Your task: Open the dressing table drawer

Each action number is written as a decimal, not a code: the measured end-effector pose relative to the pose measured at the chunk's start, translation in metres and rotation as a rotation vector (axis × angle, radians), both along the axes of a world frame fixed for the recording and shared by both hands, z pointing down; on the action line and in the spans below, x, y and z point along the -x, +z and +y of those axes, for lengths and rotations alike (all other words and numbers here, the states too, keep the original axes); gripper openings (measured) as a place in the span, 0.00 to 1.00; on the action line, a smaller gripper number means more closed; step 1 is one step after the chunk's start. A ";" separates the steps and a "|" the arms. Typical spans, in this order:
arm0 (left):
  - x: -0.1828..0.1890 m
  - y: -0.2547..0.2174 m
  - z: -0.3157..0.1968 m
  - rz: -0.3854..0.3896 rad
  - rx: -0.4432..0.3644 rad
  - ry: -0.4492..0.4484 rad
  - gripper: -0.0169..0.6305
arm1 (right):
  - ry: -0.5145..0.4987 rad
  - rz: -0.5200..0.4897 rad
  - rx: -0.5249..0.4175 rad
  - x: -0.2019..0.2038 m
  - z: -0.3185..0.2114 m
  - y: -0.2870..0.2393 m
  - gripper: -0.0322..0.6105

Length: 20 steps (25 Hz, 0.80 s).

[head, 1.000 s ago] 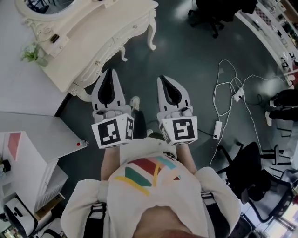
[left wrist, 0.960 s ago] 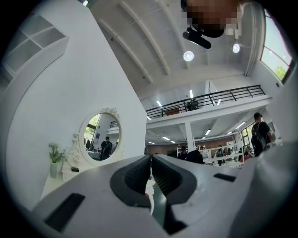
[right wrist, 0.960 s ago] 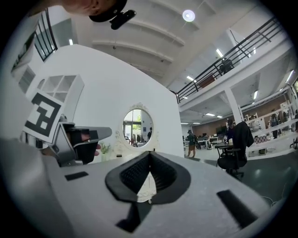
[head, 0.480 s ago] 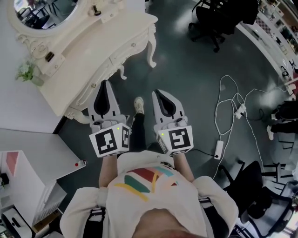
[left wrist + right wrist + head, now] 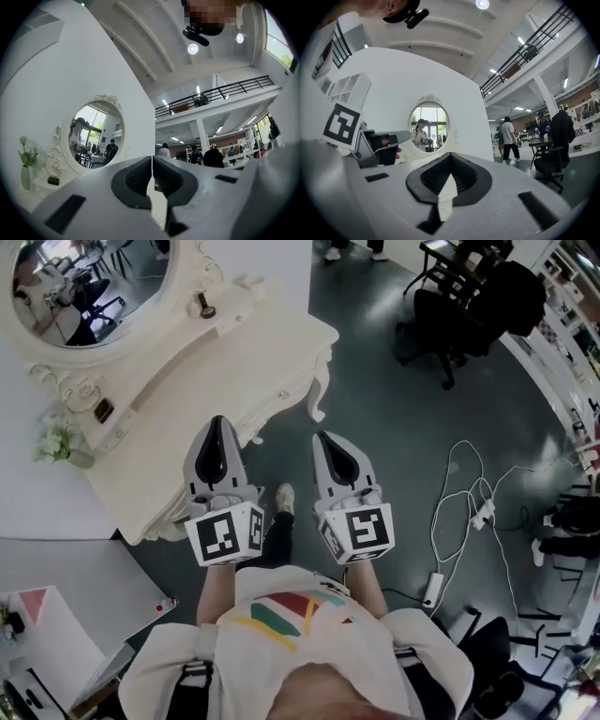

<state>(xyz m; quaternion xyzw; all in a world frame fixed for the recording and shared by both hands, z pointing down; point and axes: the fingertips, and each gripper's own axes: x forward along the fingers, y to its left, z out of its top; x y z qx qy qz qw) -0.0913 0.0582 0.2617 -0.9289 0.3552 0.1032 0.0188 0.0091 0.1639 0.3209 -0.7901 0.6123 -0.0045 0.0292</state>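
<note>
1. Dark glossy floor (image 5: 394,427), white cables (image 5: 482,514) snaking across it.
2. Black office chair (image 5: 469,306) parked further back.
3. Big open hall, mezzanine railing (image 5: 220,91) up high, round ceiling lights (image 5: 192,48) on, white wall (image 5: 393,79) alongside.

The dressing table (image 5: 187,418) at ten o'clock is cream on a dark grey-green floor (image 5: 394,427). The left gripper (image 5: 218,420) and right gripper (image 5: 325,435) are white, with black-and-white square markers; the shirt (image 5: 281,601) shows red, teal and yellow stripes.

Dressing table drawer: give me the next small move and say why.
Probably carry the left gripper forward to the knob on the drawer and part its jaws. It and the right gripper are shut and empty, touching nothing; the drawer looks closed.
</note>
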 end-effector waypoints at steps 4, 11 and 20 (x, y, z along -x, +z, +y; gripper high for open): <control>-0.042 -0.028 -0.068 0.031 -0.015 -0.021 0.04 | -0.011 0.032 -0.009 -0.047 -0.068 -0.030 0.05; -0.073 -0.062 -0.165 0.089 -0.047 -0.112 0.04 | -0.088 0.068 -0.036 -0.096 -0.178 -0.060 0.05; -0.076 -0.053 -0.224 0.054 -0.001 -0.233 0.04 | -0.198 0.055 -0.020 -0.103 -0.254 -0.059 0.05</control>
